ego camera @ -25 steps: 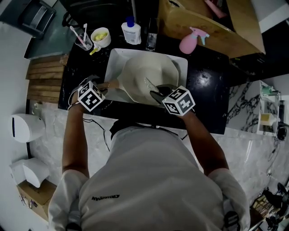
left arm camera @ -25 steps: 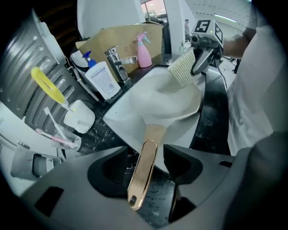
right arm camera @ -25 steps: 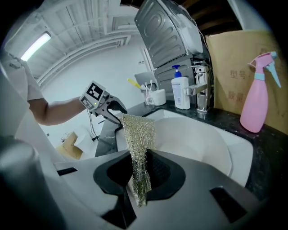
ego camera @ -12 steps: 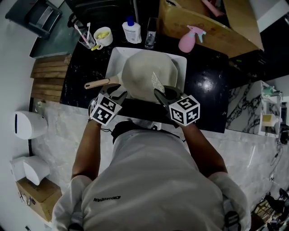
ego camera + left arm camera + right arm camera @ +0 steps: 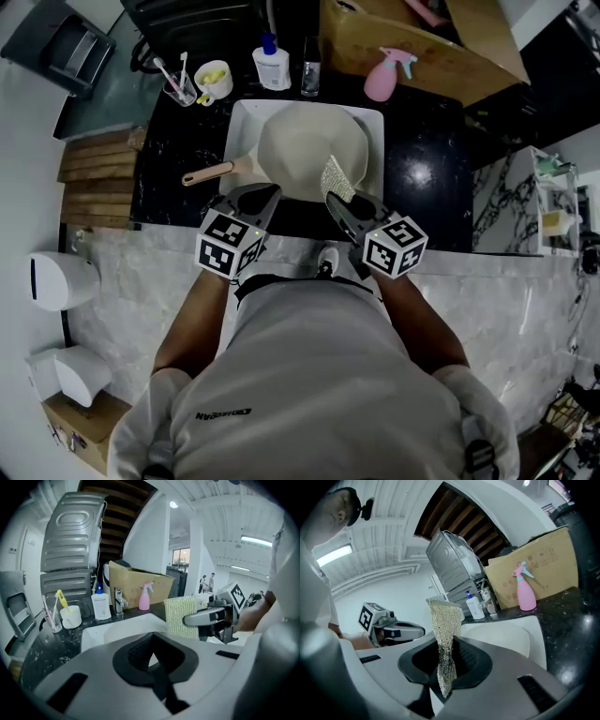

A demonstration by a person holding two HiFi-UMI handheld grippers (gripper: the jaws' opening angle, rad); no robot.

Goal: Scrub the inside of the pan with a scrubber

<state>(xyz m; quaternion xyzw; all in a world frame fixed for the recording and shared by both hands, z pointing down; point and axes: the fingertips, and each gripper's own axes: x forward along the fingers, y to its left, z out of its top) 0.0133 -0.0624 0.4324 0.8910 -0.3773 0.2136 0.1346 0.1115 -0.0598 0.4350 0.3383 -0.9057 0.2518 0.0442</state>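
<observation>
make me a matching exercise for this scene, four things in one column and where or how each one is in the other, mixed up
Things
1. pan
2. scrubber
3. spray bottle
4. left gripper

Places or states
A. jaws shut, nothing between them
B. resting in the white sink
C. standing on the black counter
D. pinched in the right gripper

Pairs: 1-B, 2-D, 3-C, 4-A
</observation>
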